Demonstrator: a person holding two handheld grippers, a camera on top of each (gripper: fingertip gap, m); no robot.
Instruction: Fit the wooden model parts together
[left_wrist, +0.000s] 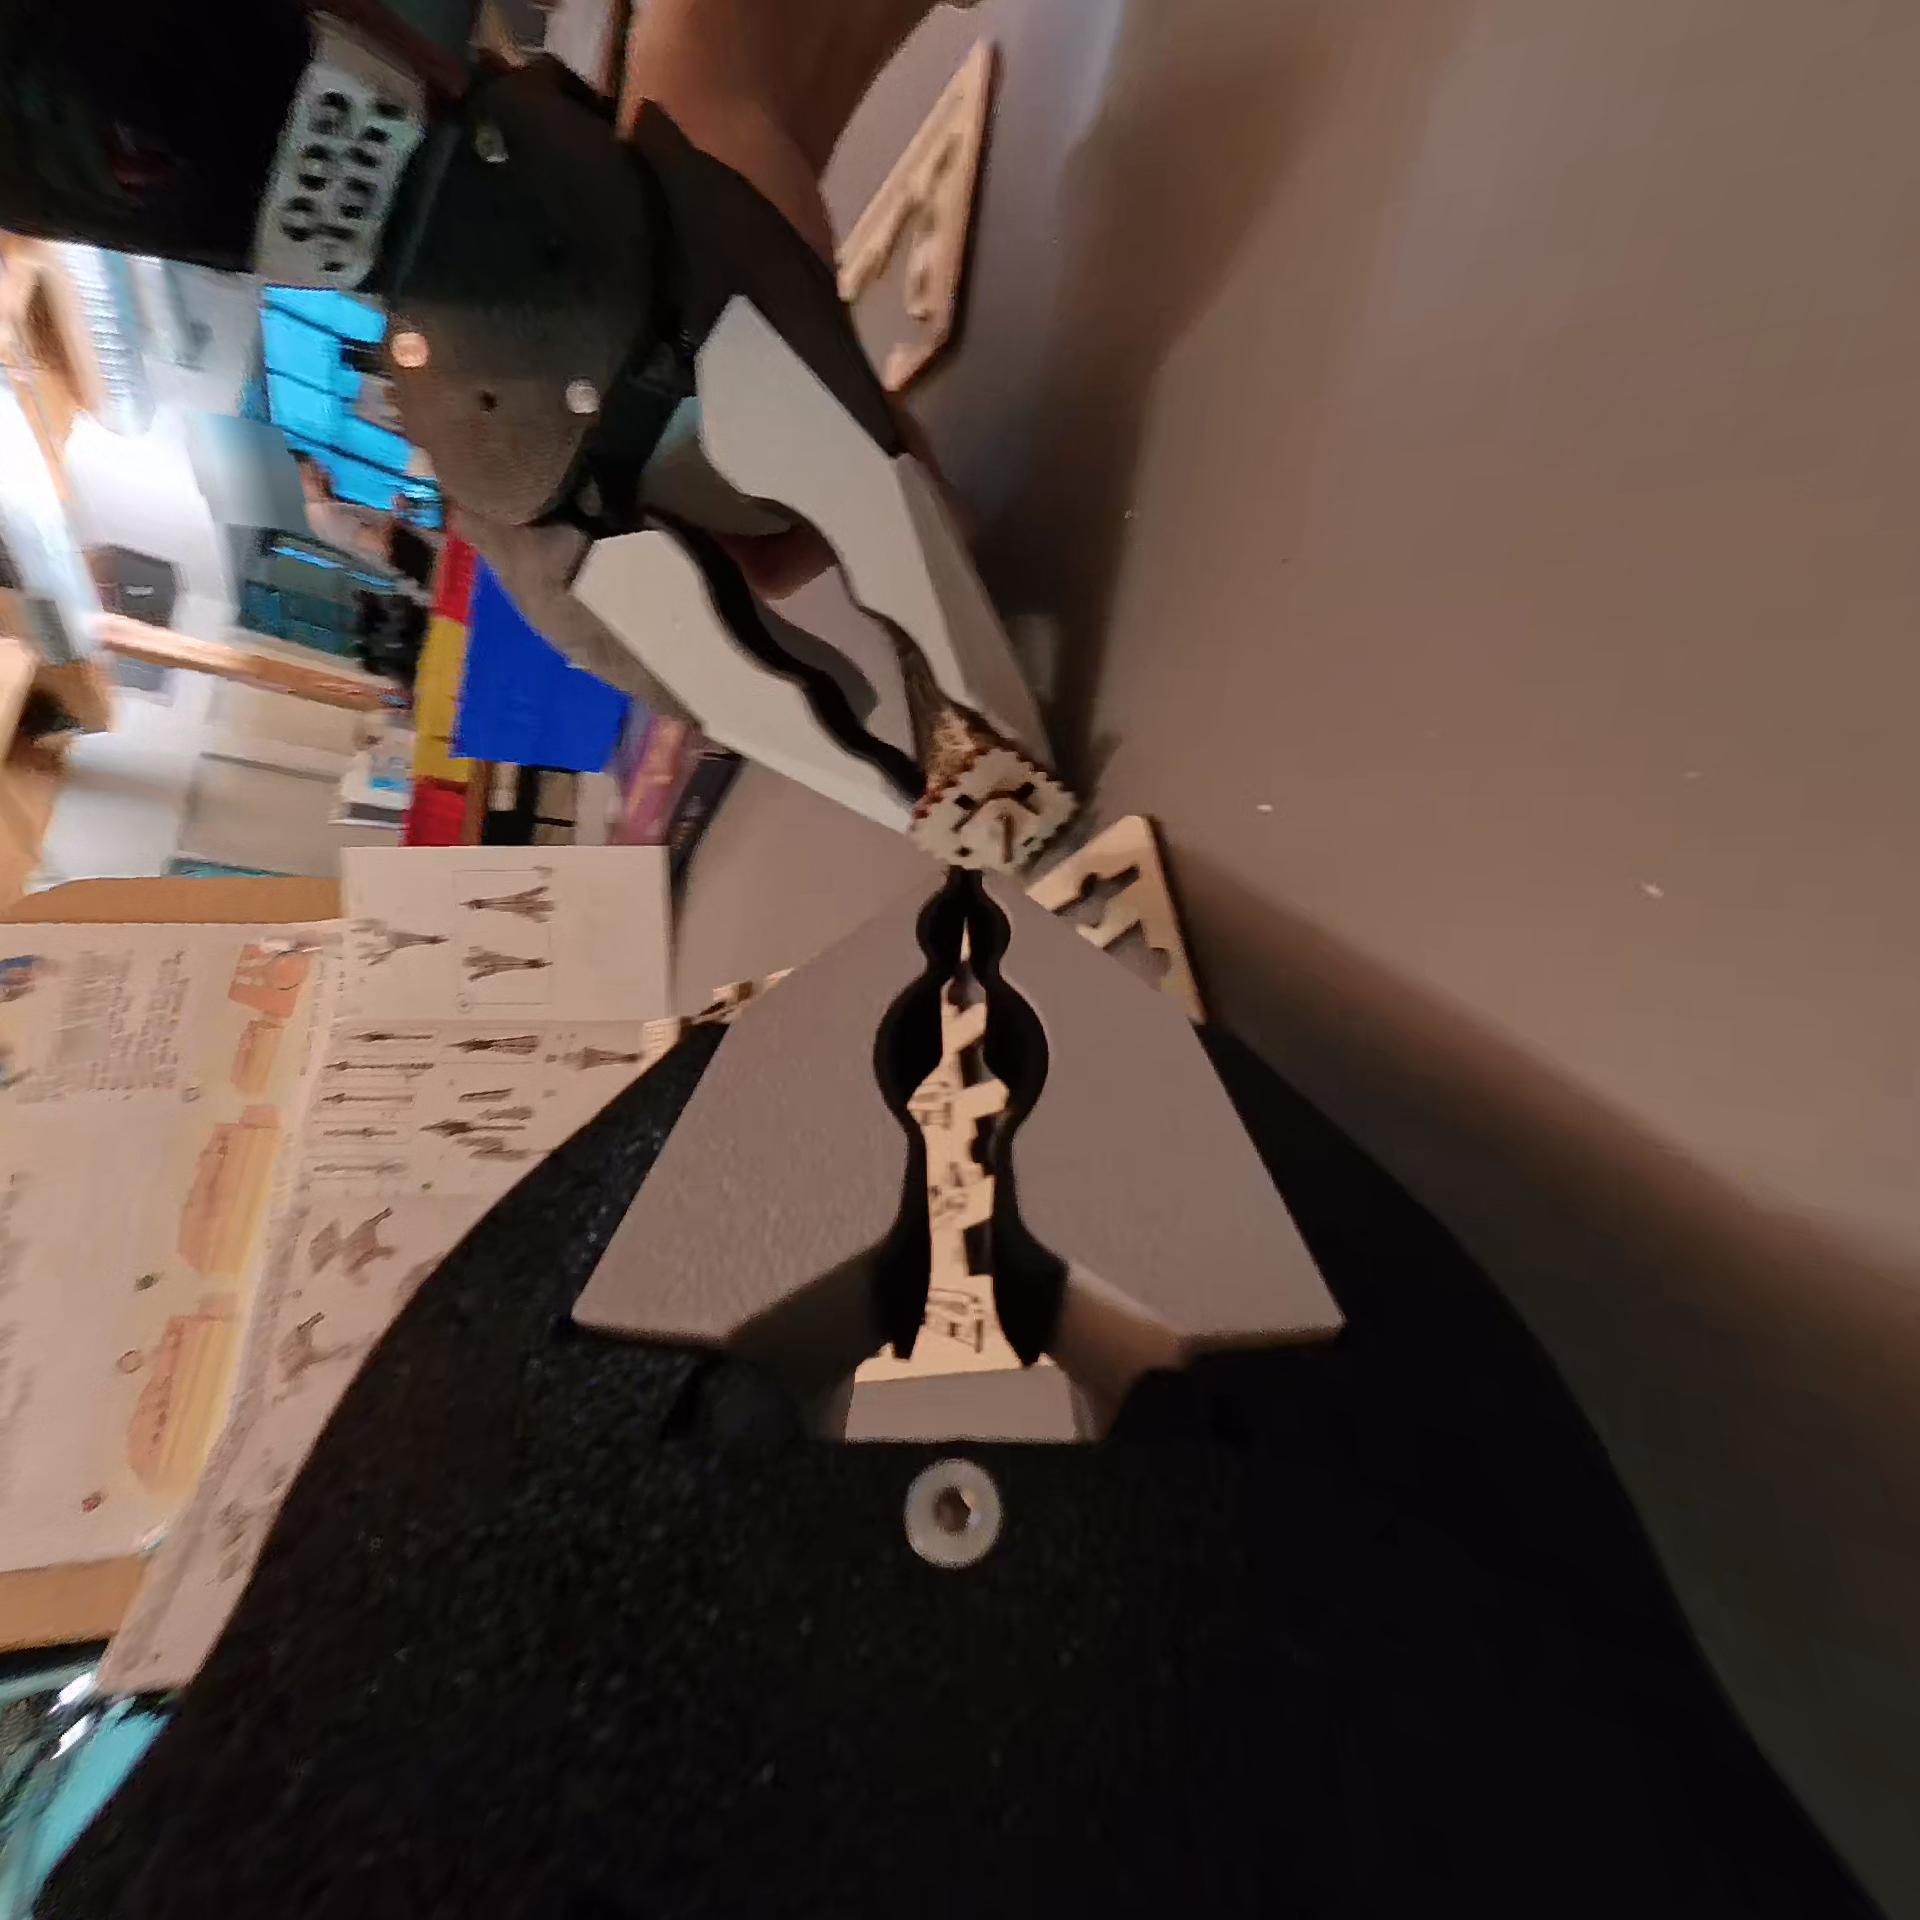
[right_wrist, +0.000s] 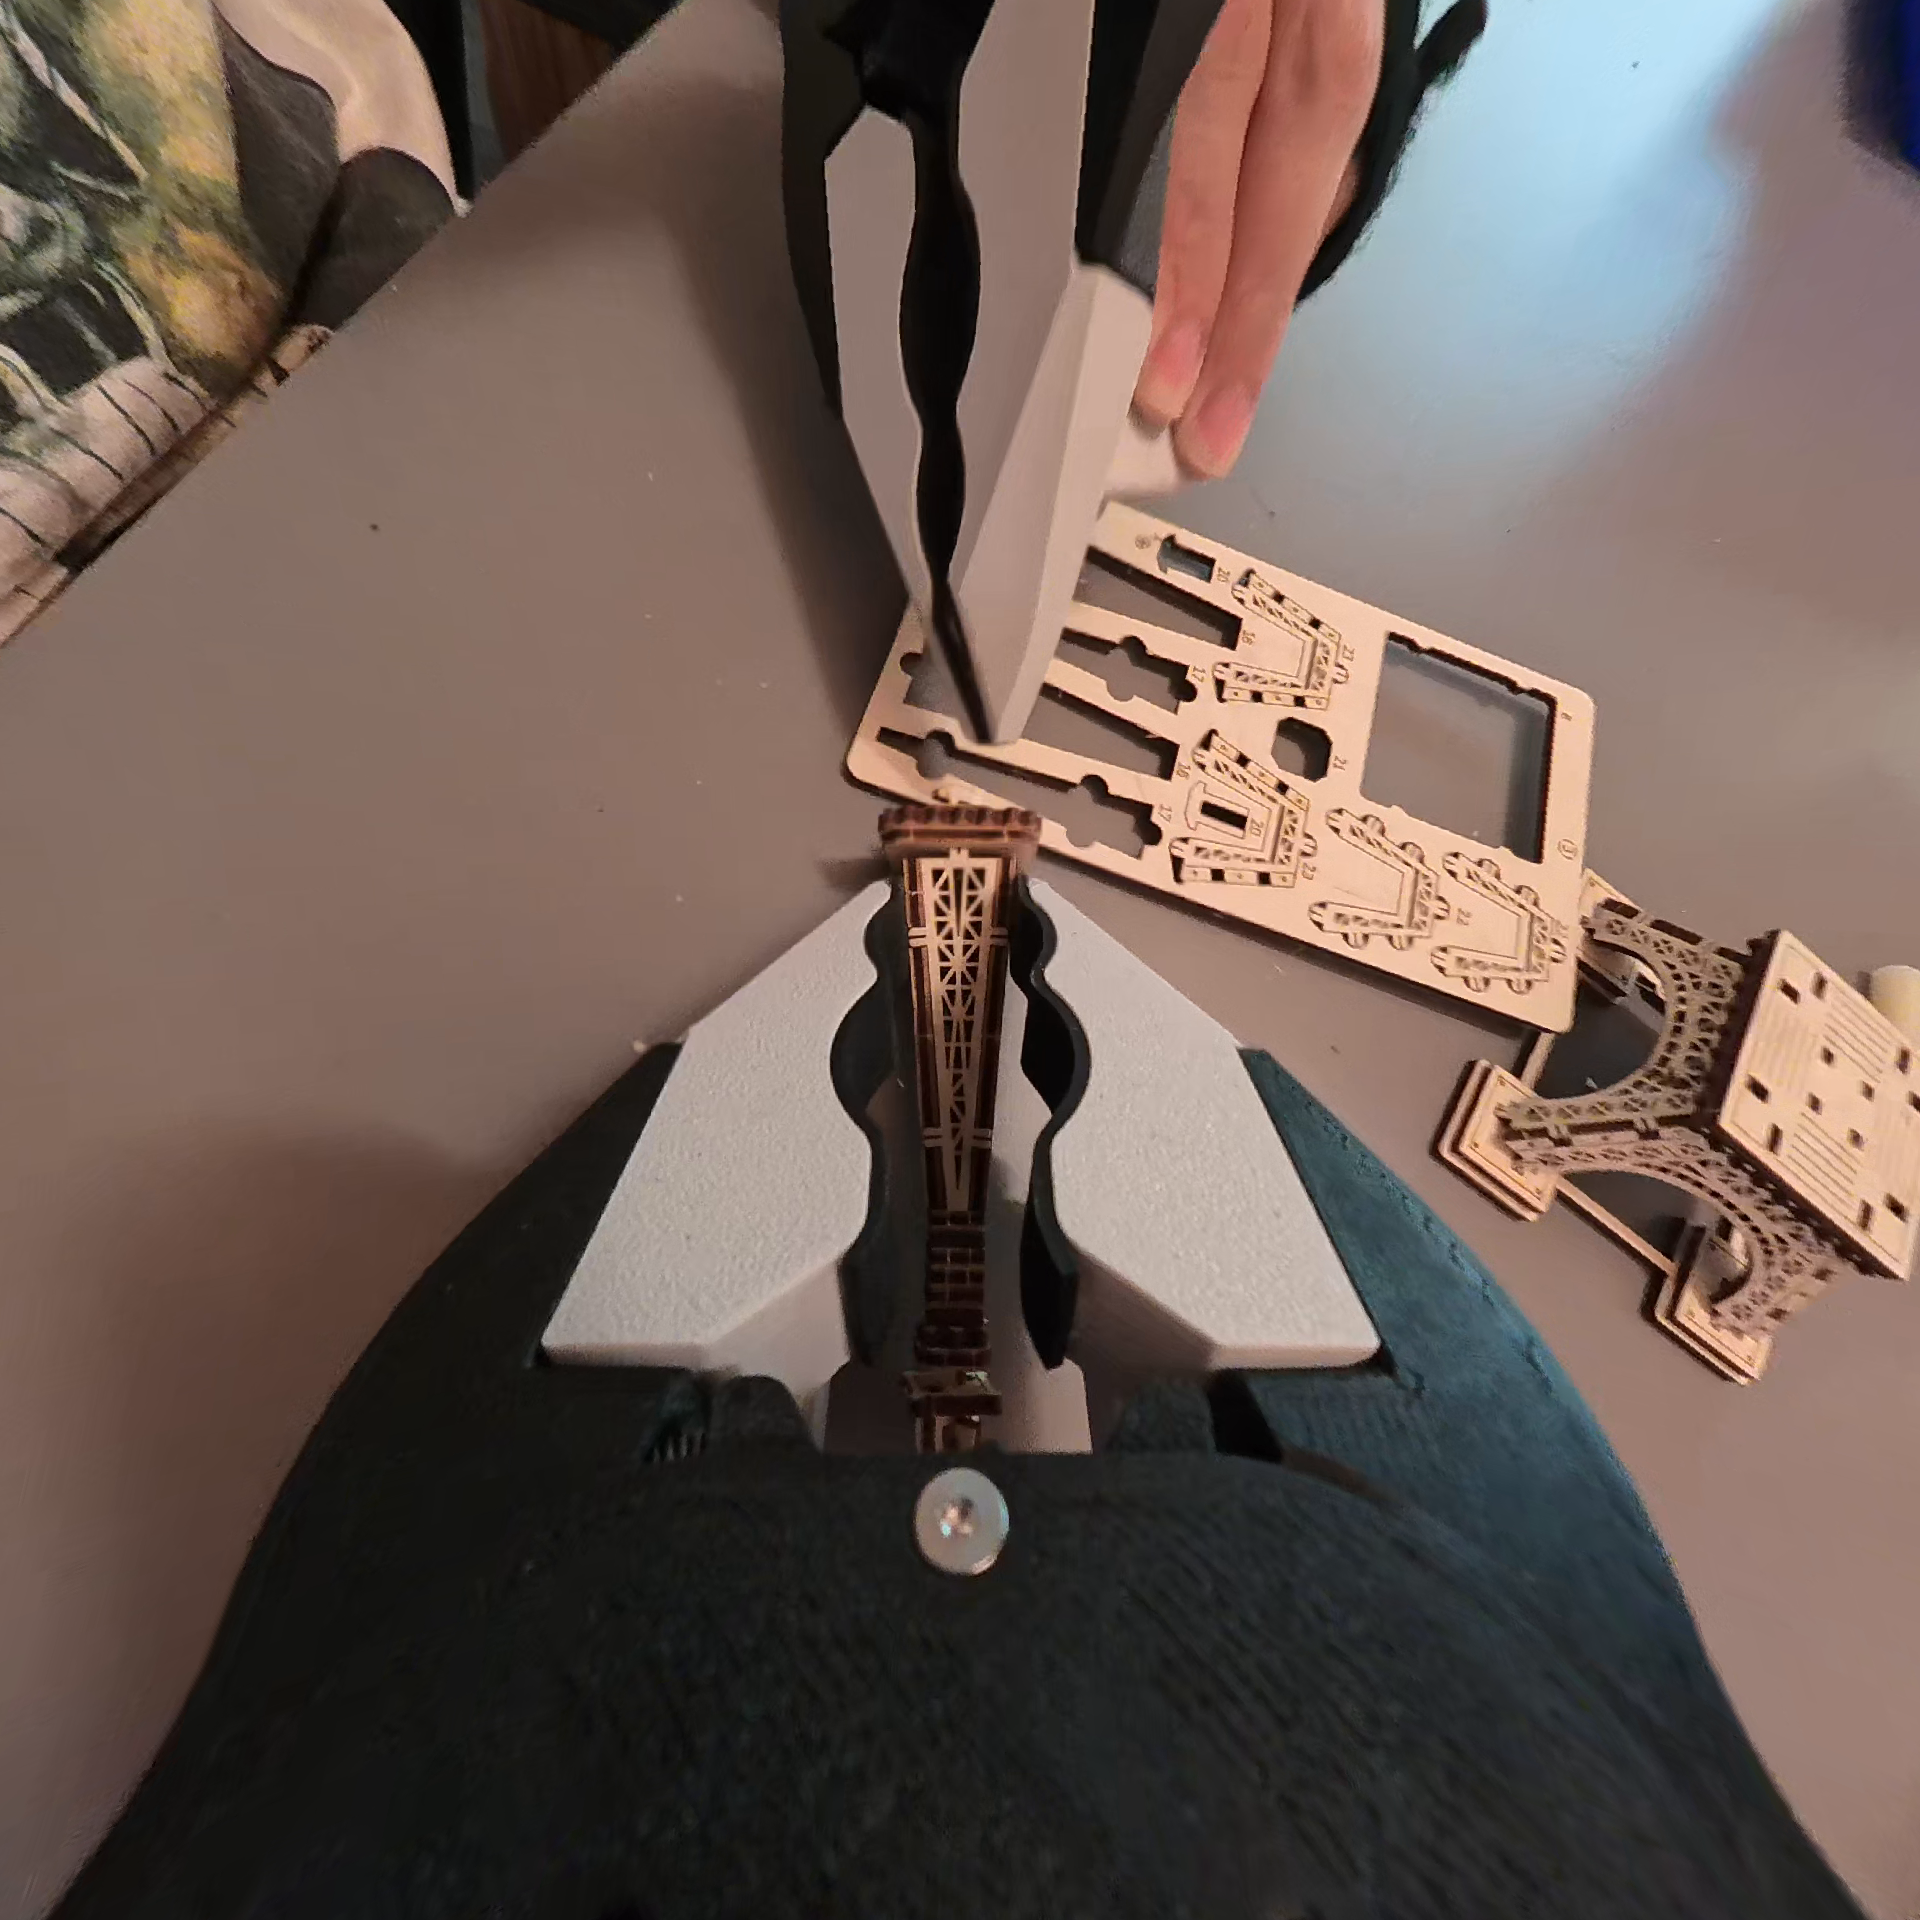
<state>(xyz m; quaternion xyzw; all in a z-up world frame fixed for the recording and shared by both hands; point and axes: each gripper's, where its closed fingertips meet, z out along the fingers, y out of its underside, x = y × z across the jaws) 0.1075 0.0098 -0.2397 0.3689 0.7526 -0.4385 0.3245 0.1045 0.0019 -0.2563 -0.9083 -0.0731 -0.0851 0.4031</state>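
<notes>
My right gripper (right_wrist: 956, 899) is shut on the slim wooden lattice tower top (right_wrist: 956, 1039), whose wide end sticks out past the fingertips. My left gripper (left_wrist: 961, 894) is shut on what looks like a thin flat wooden part (left_wrist: 951, 1143), seen through the gap between its fingers. Its tips sit just short of the tower top's end (left_wrist: 992, 821), which the right gripper (left_wrist: 966, 774) holds out from the upper left. In the right wrist view the left gripper (right_wrist: 977, 727) comes down from above, held by a hand (right_wrist: 1205, 260), just above the tower top.
A wooden part sheet (right_wrist: 1299, 831) with cut-outs lies flat on the grey table (right_wrist: 468, 727), right behind the grippers. The built lattice tower base (right_wrist: 1714, 1122) lies on its side at the right. Printed instruction sheets (left_wrist: 416, 1039) lie to the left. Another wooden sheet (left_wrist: 925, 208) lies farther off. Both grippers' tips are close together, under 4 cm apart.
</notes>
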